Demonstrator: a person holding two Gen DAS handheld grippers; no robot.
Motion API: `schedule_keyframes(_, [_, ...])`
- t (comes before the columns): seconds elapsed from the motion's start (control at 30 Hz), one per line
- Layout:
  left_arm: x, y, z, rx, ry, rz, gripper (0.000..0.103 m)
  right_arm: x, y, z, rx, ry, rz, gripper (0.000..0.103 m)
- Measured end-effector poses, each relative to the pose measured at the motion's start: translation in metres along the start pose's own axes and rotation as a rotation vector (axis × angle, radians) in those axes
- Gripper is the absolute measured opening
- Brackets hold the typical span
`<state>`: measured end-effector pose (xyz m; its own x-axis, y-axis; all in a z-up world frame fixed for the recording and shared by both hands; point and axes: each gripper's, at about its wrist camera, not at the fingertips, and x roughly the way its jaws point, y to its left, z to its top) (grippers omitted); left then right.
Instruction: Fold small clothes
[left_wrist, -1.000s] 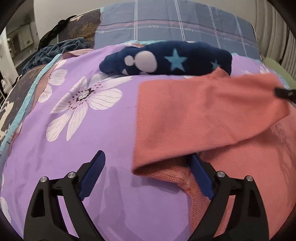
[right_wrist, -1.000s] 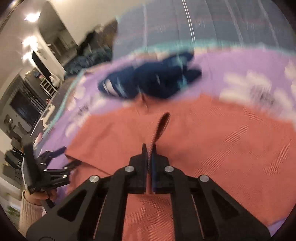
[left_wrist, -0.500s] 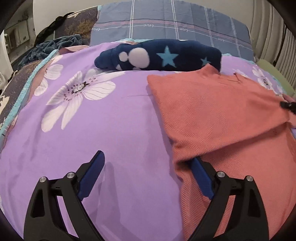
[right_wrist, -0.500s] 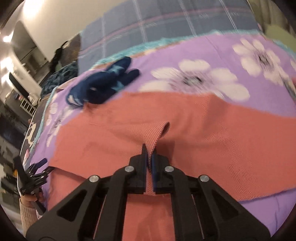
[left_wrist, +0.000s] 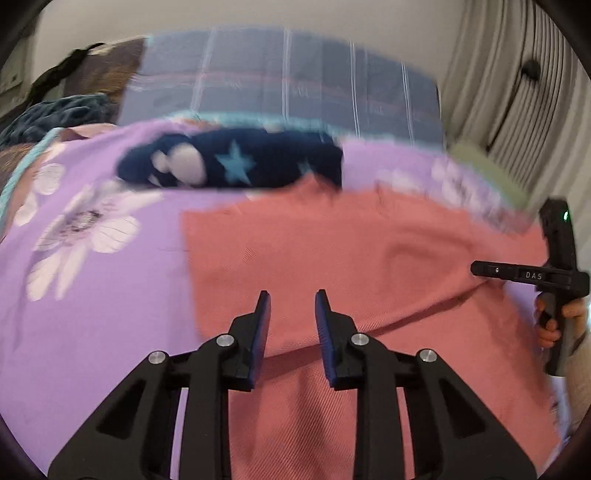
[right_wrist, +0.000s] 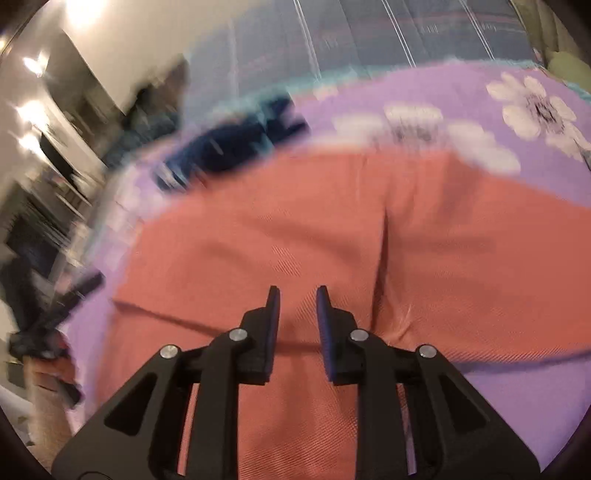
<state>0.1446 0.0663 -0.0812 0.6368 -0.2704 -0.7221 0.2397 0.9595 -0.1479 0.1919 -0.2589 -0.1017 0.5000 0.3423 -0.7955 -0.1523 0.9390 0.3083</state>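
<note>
A salmon-pink garment (left_wrist: 332, 251), partly folded, is spread on the floral bed (left_wrist: 92, 332). Left gripper (left_wrist: 291, 314) and right gripper (right_wrist: 295, 310) are held above it, jaws parted, empty. Soft, light, limp cloth is best pinched at an edge.

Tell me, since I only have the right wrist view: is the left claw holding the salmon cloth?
Observer: No. The left wrist view shows the left claw open above the salmon garment, with nothing between its fingers.
Operator: And the dark blur beyond that garment?
Observer: It is a navy garment with a light blue star and white spots. It lies on the purple floral bedspread, at the salmon garment's far edge.
Operator: Can my own claw be seen from outside?
Observer: Yes. The right claw reaches in side-on over the garment's right part, and the person's right hand grips its handle.
</note>
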Motion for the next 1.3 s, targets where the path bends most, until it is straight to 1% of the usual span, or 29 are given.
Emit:
schedule_keyframes(0.03, [0.023, -0.008, -0.006, 0.034, 0.065, 0.047, 0.03, 0.01, -0.001, -0.003, 0.001, 0.013, -0.023, 0.02])
schedule_keyframes(0.07, [0.041, -0.014, -0.013, 0.068, 0.108, 0.096, 0.03, 0.014, -0.001, -0.007, -0.001, -0.002, -0.031, 0.02])
schedule_keyframes(0.1, [0.043, -0.024, -0.018, 0.116, 0.065, 0.143, 0.032, 0.012, 0.0, -0.011, -0.012, -0.034, -0.033, 0.02])
schedule_keyframes(0.17, [0.042, -0.031, -0.016, 0.142, 0.071, 0.186, 0.036, 0.008, 0.003, -0.014, -0.037, -0.033, -0.038, 0.021])
schedule_keyframes(0.2, [0.043, -0.033, -0.016, 0.15, 0.075, 0.208, 0.039, 0.008, 0.001, -0.015, -0.033, -0.022, -0.026, 0.021])
schedule_keyframes(0.33, [0.045, -0.03, -0.014, 0.134, 0.076, 0.224, 0.047, 0.002, -0.009, -0.016, 0.0, 0.02, 0.034, 0.021])
schedule_keyframes(0.37, [0.044, -0.029, -0.013, 0.126, 0.074, 0.22, 0.048, -0.007, -0.013, -0.016, 0.032, 0.029, 0.044, 0.02])
schedule_keyframes(0.4, [0.043, -0.027, -0.013, 0.119, 0.071, 0.213, 0.048, -0.017, -0.015, -0.018, 0.056, 0.018, 0.048, 0.02])
schedule_keyframes(0.47, [0.04, -0.024, -0.015, 0.113, 0.067, 0.205, 0.048, -0.064, -0.027, -0.02, 0.067, -0.114, 0.034, 0.02])
schedule_keyframes(0.53, [0.041, -0.023, -0.017, 0.114, 0.063, 0.208, 0.048, -0.117, -0.054, -0.021, 0.082, -0.262, -0.071, 0.02])
schedule_keyframes(0.57, [0.042, -0.024, -0.017, 0.118, 0.061, 0.213, 0.048, -0.133, -0.067, -0.021, 0.109, -0.302, -0.112, 0.024])
schedule_keyframes(0.6, [0.041, -0.026, -0.018, 0.122, 0.059, 0.219, 0.049, -0.156, -0.088, -0.022, 0.163, -0.351, -0.172, 0.027])
schedule_keyframes(0.63, [0.041, -0.027, -0.019, 0.128, 0.056, 0.228, 0.049, -0.182, -0.119, -0.025, 0.253, -0.398, -0.231, 0.033])
schedule_keyframes(0.67, [0.041, -0.027, -0.019, 0.13, 0.054, 0.23, 0.049, -0.2, -0.146, -0.031, 0.341, -0.43, -0.262, 0.037])
schedule_keyframes(0.7, [0.041, -0.027, -0.019, 0.131, 0.053, 0.232, 0.049, -0.215, -0.173, -0.037, 0.435, -0.454, -0.28, 0.038])
schedule_keyframes(0.73, [0.041, -0.027, -0.019, 0.129, 0.052, 0.231, 0.05, -0.229, -0.205, -0.048, 0.55, -0.473, -0.283, 0.04])
schedule_keyframes(0.77, [0.041, -0.027, -0.019, 0.128, 0.052, 0.229, 0.05, -0.235, -0.228, -0.055, 0.627, -0.476, -0.273, 0.04])
schedule_keyframes(0.83, [0.041, -0.025, -0.019, 0.123, 0.051, 0.224, 0.05, -0.237, -0.257, -0.064, 0.714, -0.453, -0.258, 0.04])
schedule_keyframes(0.9, [0.041, -0.025, -0.019, 0.121, 0.051, 0.222, 0.05, -0.234, -0.272, -0.07, 0.771, -0.444, -0.246, 0.04])
schedule_keyframes(0.93, [0.041, -0.025, -0.019, 0.121, 0.05, 0.223, 0.05, -0.233, -0.274, -0.072, 0.789, -0.446, -0.23, 0.042])
schedule_keyframes(0.97, [0.041, -0.025, -0.019, 0.122, 0.049, 0.224, 0.05, -0.231, -0.277, -0.073, 0.809, -0.45, -0.211, 0.049])
schedule_keyframes(1.03, [0.04, -0.025, -0.019, 0.122, 0.048, 0.226, 0.051, -0.228, -0.28, -0.073, 0.843, -0.46, -0.191, 0.053])
schedule_keyframes(1.07, [0.04, -0.025, -0.019, 0.121, 0.047, 0.226, 0.051, -0.227, -0.28, -0.07, 0.846, -0.462, -0.199, 0.053])
schedule_keyframes(1.1, [0.04, -0.025, -0.02, 0.12, 0.046, 0.224, 0.051, -0.225, -0.279, -0.066, 0.841, -0.461, -0.223, 0.05])
schedule_keyframes(1.13, [0.04, -0.024, -0.02, 0.117, 0.046, 0.221, 0.051, -0.222, -0.276, -0.062, 0.836, -0.46, -0.24, 0.033])
schedule_keyframes(1.17, [0.04, -0.024, -0.02, 0.115, 0.045, 0.219, 0.051, -0.22, -0.276, -0.055, 0.835, -0.46, -0.255, 0.01])
schedule_keyframes(1.2, [0.04, -0.023, -0.02, 0.112, 0.044, 0.216, 0.051, -0.219, -0.275, -0.051, 0.84, -0.464, -0.255, 0.007])
schedule_keyframes(1.27, [0.039, -0.022, -0.02, 0.109, 0.042, 0.212, 0.052, -0.222, -0.263, -0.041, 0.872, -0.534, -0.241, 0.007])
schedule_keyframes(1.3, [0.039, -0.022, -0.02, 0.107, 0.042, 0.211, 0.052, -0.22, -0.252, -0.033, 0.865, -0.566, -0.228, 0.007])
